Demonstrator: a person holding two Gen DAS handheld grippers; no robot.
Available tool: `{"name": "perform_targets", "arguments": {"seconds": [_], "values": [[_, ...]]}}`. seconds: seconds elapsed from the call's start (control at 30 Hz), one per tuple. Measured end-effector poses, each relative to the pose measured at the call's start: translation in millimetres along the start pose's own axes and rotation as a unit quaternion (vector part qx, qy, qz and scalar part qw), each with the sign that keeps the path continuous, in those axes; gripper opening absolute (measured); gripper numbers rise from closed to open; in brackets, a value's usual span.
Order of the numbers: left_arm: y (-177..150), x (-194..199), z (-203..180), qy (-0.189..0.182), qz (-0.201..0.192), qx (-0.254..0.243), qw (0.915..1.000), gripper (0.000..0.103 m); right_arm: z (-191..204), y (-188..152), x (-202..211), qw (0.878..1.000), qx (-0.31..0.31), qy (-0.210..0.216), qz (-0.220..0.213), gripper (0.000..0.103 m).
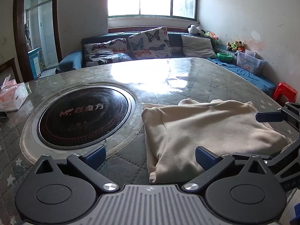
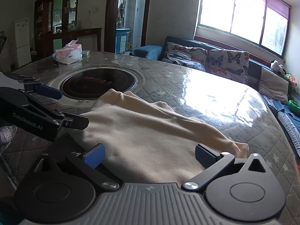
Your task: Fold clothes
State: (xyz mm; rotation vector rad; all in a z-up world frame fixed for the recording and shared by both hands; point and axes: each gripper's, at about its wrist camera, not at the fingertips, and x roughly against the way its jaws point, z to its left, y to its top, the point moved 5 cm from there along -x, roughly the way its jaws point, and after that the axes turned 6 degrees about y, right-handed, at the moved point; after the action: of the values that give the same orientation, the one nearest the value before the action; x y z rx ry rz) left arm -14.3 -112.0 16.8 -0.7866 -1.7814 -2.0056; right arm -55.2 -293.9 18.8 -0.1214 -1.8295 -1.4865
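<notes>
A: Where is the garment?

B: A cream garment (image 1: 206, 131) lies folded into a rough rectangle at the near edge of the surface (image 1: 168, 78), just beside the round black cooktop (image 1: 84, 116) set into it.

A: And the left hand-held gripper (image 1: 150, 157)?

B: Its jaws are spread wide, holding nothing; its right finger sits over the cloth's near left corner.

A: The right hand-held gripper (image 2: 150, 155)?

B: Also wide apart and empty, hovering over the cloth's near edge.

A: Anything else?

B: A pink tissue pack (image 2: 68, 54) at the far left edge; butterfly cushions (image 1: 150, 43) on the sofa (image 1: 174, 39) beyond.
</notes>
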Motion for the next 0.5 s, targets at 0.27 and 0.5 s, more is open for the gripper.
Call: {"name": "perform_targets", "arguments": {"seconds": [0.27,0.5], "values": [[-4,9,-7,0.0,-0.005,-0.005,1.0,0.103,8,-2,9,1.0,0.001,-0.004,-0.009,0.103],[-8,19,-11,0.002,-0.011,-0.009,0.9999,0.103,12,-7,18,1.0,-0.002,-0.012,-0.017,0.103]]}}
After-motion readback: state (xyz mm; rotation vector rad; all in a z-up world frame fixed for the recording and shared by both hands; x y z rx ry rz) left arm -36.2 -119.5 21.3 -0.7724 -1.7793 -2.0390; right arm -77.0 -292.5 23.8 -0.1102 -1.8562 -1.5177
